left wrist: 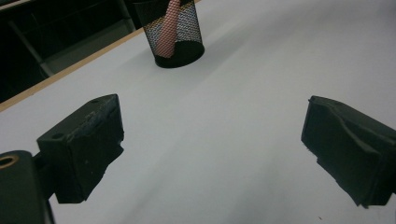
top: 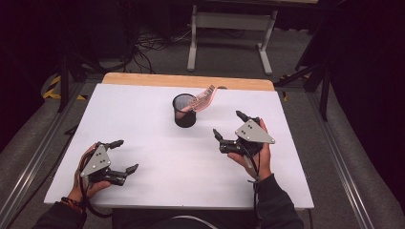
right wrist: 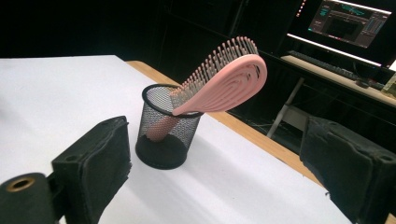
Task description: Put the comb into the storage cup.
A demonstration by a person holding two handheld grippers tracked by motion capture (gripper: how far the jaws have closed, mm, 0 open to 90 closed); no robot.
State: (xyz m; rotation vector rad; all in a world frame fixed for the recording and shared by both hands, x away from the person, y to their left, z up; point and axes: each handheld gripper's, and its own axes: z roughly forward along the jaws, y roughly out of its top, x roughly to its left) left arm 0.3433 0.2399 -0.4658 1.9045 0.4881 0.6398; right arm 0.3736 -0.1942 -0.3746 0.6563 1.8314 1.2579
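High view: the pink brush (top: 203,99) stands handle-down in the black mesh cup (top: 184,110) at the table's (top: 157,162) far middle, so the placing looks done. The left gripper (top: 123,155) and the right gripper (top: 228,125) hover apart from it, jaws wide and empty.

Left gripper view: the smooth handle shows through the wire mesh; the tabletop is matte white with a wooden edge.

Right gripper view: the curved, ribbed head leans on the rim, bristles up.
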